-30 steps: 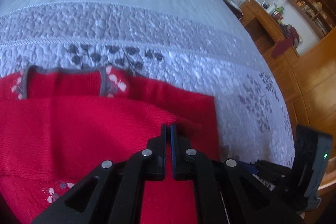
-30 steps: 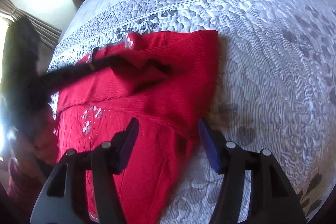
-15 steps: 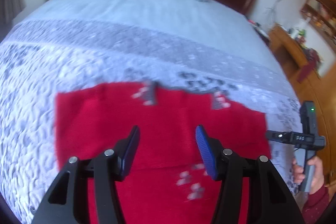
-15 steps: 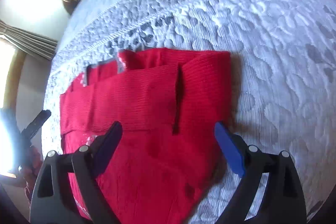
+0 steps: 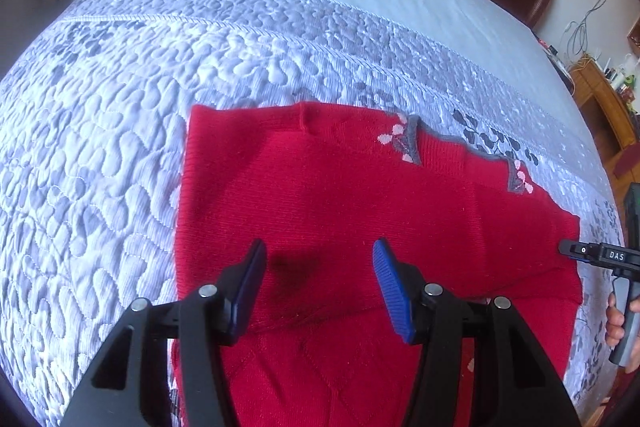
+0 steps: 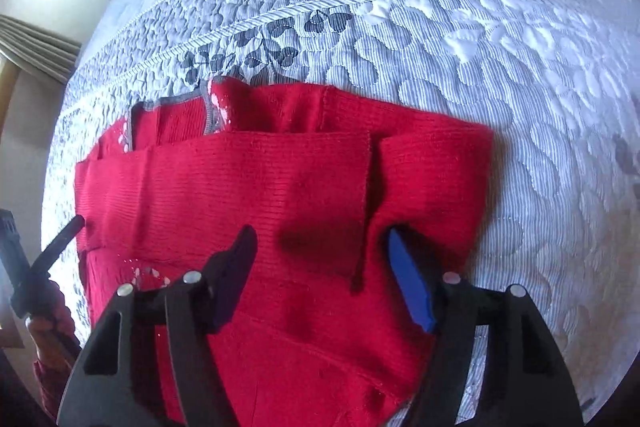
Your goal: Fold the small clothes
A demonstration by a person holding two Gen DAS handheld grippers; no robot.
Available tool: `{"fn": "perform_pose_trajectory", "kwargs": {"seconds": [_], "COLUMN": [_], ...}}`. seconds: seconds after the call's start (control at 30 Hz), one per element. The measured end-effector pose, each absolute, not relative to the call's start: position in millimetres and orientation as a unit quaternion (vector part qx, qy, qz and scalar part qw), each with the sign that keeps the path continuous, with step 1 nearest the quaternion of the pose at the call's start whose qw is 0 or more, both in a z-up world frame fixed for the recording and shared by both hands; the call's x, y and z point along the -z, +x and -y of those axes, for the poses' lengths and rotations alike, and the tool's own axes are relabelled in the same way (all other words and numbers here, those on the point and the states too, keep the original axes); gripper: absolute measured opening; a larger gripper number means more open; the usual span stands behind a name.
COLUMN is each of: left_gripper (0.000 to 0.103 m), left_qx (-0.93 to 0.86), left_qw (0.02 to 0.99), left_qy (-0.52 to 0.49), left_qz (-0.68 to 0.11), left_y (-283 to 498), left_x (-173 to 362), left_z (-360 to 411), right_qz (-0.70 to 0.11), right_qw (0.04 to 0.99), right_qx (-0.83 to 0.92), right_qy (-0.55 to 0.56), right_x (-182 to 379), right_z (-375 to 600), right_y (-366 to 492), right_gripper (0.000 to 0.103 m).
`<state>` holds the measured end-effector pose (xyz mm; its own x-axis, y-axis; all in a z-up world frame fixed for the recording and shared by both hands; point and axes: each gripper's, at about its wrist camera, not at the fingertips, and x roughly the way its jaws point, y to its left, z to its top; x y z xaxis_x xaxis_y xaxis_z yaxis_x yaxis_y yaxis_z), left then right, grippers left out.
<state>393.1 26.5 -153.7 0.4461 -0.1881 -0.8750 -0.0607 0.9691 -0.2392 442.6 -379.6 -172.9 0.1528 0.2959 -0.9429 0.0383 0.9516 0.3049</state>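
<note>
A: Status check. Red knit sweater (image 5: 360, 219) lies flat on the quilted bedspread (image 5: 100, 147), sleeves folded across the chest; grey collar trim (image 5: 412, 143) at the far edge. Left gripper (image 5: 318, 283) hovers over the lower body of the garment, jaws spread wide, nothing held. Right gripper (image 6: 320, 275) likewise wide open and empty, sitting above the cuff edge of the top sleeve (image 6: 366, 207).

B: Contact with the fabric?

A: Cannot tell from either wrist view; each casts a shadow just ahead of the fingers, so they look close above it.

B: Judged step: take the hem and bring it up to the collar.

A: Agreed. Suggest both grippers drop back to the near hem, one at each corner, and pinch both knit layers together. Lift level, carry forward evenly, lay the hem square with the shoulders.

B: Risk?

A: The folded sleeves may drag out of place if one side leads. Knit is soft and stretchy; avoid pulling hard.
</note>
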Motion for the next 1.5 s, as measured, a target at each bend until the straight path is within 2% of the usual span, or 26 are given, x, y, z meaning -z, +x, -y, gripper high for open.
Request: {"fn": "perform_pose_trajectory", "kwargs": {"seconds": [0.13,0.23,0.33,0.4,0.47,0.73,0.77,0.8,0.83,0.87,1.07,1.2,1.3,1.4,1.47,1.5], "left_gripper": [0.056,0.056,0.056,0.056,0.056,0.059,0.059,0.059,0.059,0.059,0.059,0.06,0.061,0.061,0.061,0.061], "left_qx": [0.038,0.037,0.036,0.033,0.03,-0.017,-0.018,-0.021,-0.026,-0.027,-0.024,-0.03,-0.032,-0.041,-0.055,-0.065], "left_qw": [0.842,0.841,0.843,0.844,0.845,0.853,0.851,0.849,0.848,0.846,0.848,0.851,0.851,0.859,0.863,0.857], "left_qy": [-0.116,-0.108,-0.101,-0.095,-0.095,-0.094,-0.093,-0.091,-0.087,-0.085,-0.086,-0.05,-0.056,-0.058,-0.051,-0.056], "left_qz": [-0.526,-0.528,-0.527,-0.527,-0.526,-0.513,-0.516,-0.52,-0.522,-0.525,-0.522,-0.522,-0.521,-0.507,-0.499,-0.509], "left_y": [393.1,393.3,393.1,394.1,395.9,415.5,418.9,421.4,423.3,424.8,419.8,421.8,421.6,419.0,420.6,424.0], "left_x": [155.3,155.8,154.8,154.6,153.8,147.6,150.0,152.8,155.9,159.8,170.4,175.9,172.0,164.0,165.2,172.0], "left_z": [-22.9,-20.4,-20.9,-23.4,-26.7,-41.2,-43.0,-44.7,-46.3,-48.0,-55.8,-44.4,-43.5,-48.3,-53.5,-57.6], "right_qz": [-0.643,-0.646,-0.628,-0.611,-0.602,-0.649,-0.649,-0.647,-0.643,-0.641,-0.613,-0.659,-0.656,-0.633,-0.635,-0.643], "right_qw": [0.755,0.759,0.775,0.787,0.79,0.743,0.745,0.748,0.75,0.747,0.763,0.733,0.732,0.751,0.758,0.753], "right_qx": [-0.079,-0.065,-0.059,-0.065,-0.078,-0.093,-0.092,-0.092,-0.105,-0.122,-0.132,-0.095,-0.099,-0.099,-0.082,-0.074], "right_qy": [0.099,0.047,0.052,0.065,0.082,0.131,0.125,0.118,0.117,0.129,0.157,0.14,0.156,0.162,0.127,0.115], "right_x": [174.0,175.8,161.8,150.2,141.5,179.3,180.1,179.6,177.8,176.0,145.2,174.7,186.0,172.2,171.7,178.7], "right_z": [370.9,361.9,368.5,374.7,380.1,377.6,375.6,374.2,371.7,371.6,394.2,396.8,399.9,405.8,403.4,404.0], "right_y": [439.3,438.4,436.1,434.5,437.5,473.5,472.8,471.7,470.1,468.0,445.5,439.1,434.4,424.5,421.7,422.3], "right_gripper": [0.063,0.054,0.056,0.062,0.062,0.061,0.059,0.041,0.012,0.007,0.007,0.008,0.014,0.03,0.028,0.024]}}
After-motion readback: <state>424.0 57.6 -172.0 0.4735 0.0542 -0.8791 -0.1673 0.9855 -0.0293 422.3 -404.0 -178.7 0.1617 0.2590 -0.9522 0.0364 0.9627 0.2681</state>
